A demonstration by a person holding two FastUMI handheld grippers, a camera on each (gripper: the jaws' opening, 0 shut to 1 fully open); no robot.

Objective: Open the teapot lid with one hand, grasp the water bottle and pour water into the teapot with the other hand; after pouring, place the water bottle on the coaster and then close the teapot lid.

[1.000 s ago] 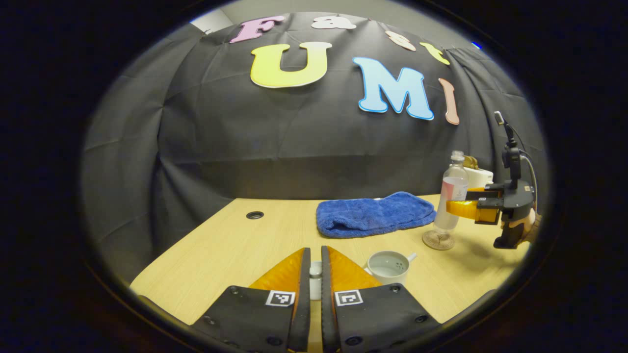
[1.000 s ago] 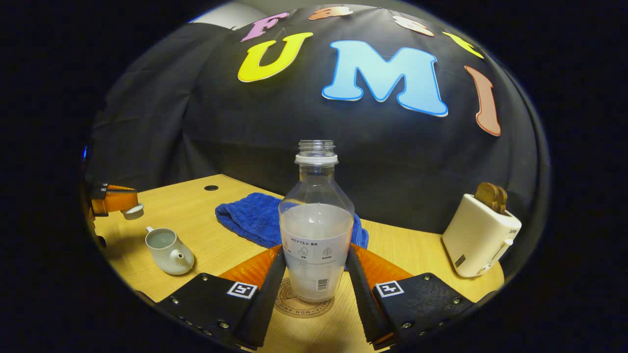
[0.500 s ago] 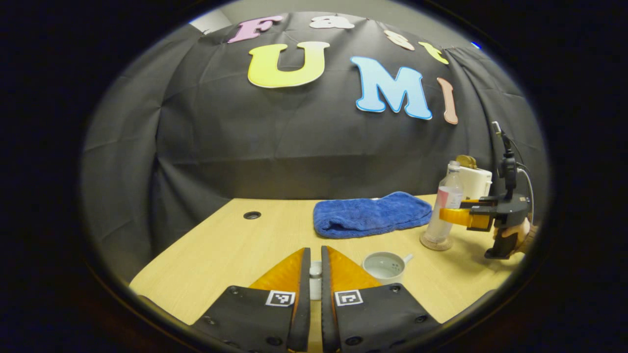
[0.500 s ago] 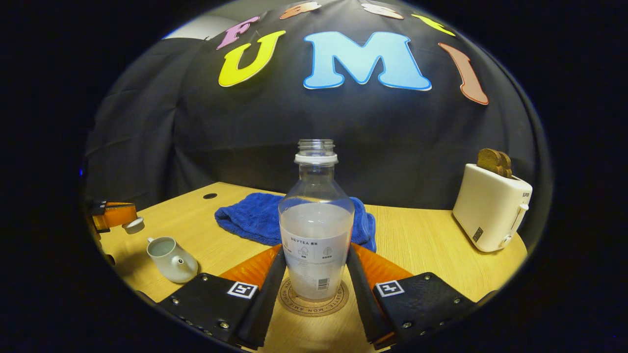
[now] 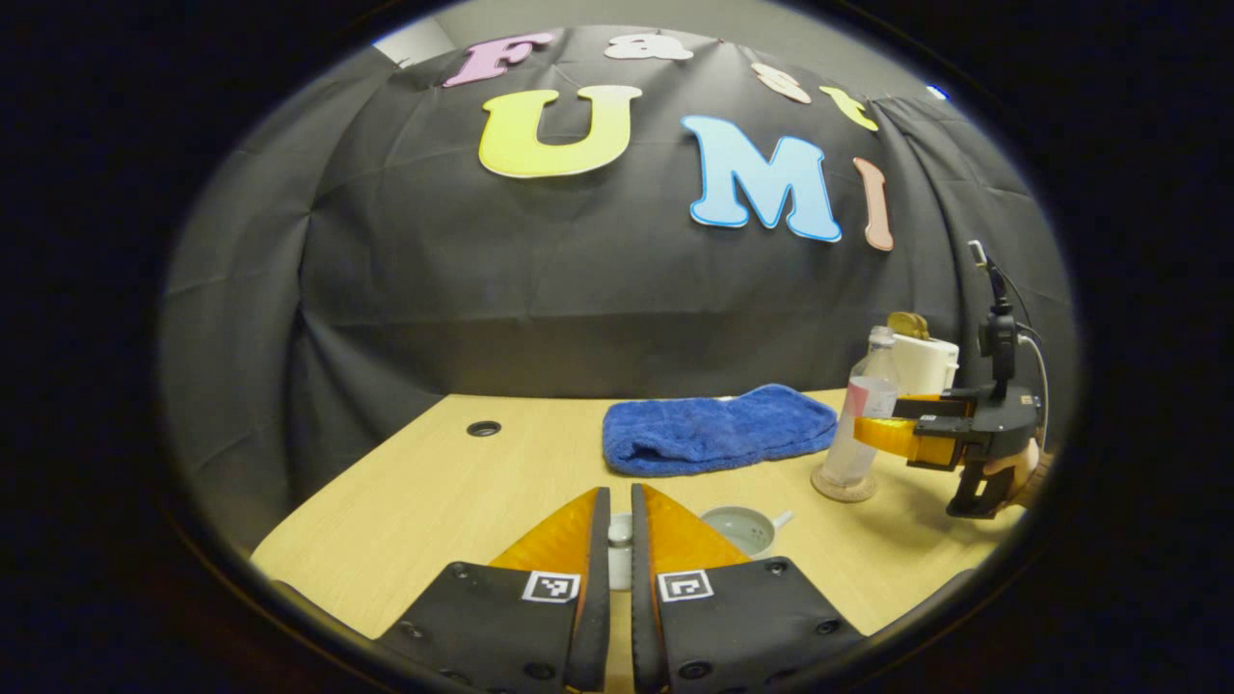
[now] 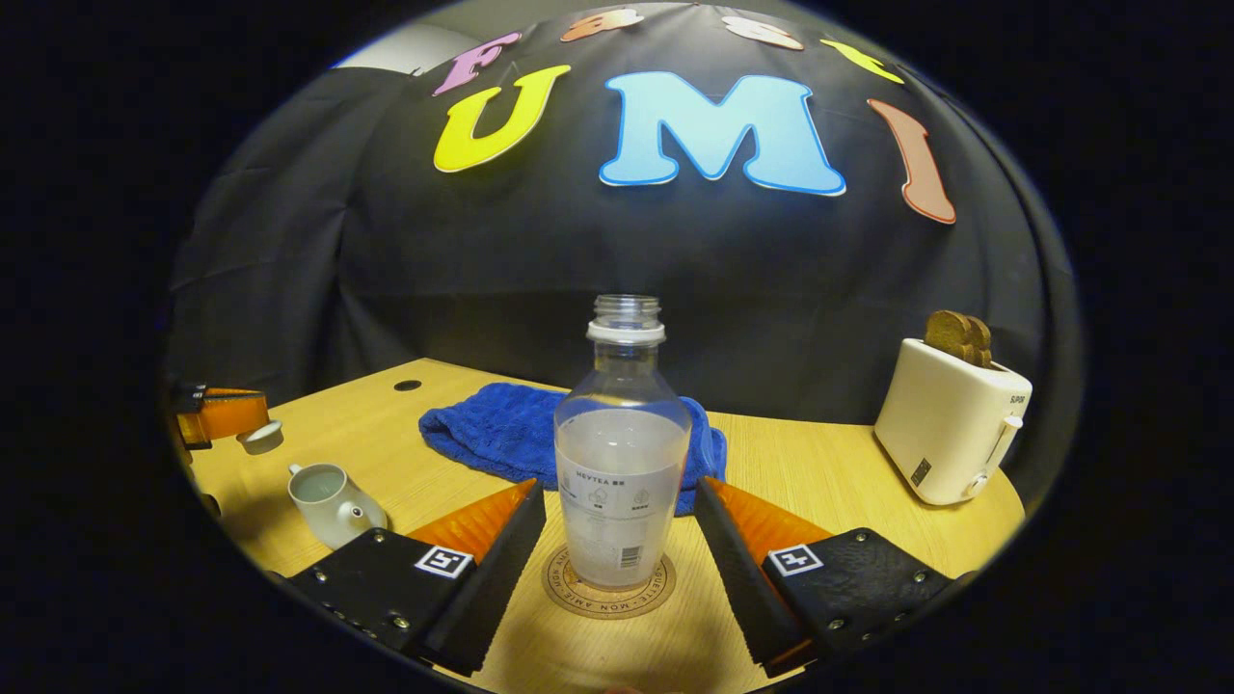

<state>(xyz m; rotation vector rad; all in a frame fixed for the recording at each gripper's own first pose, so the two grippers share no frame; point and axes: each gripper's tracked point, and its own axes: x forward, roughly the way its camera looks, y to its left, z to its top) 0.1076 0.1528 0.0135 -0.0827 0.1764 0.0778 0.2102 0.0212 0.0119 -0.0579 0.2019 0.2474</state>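
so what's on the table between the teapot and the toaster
In the right gripper view, the water bottle on its coaster and the blue towel behind it lie between teapot and toaster.

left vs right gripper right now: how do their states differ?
Left gripper is shut on the teapot lid, held off the open teapot; right gripper is open, its fingers apart from the water bottle on either side. The left one carries its load above the table; the right holds nothing, and the bottle stands upright on the coaster. Both point toward the booth wall.
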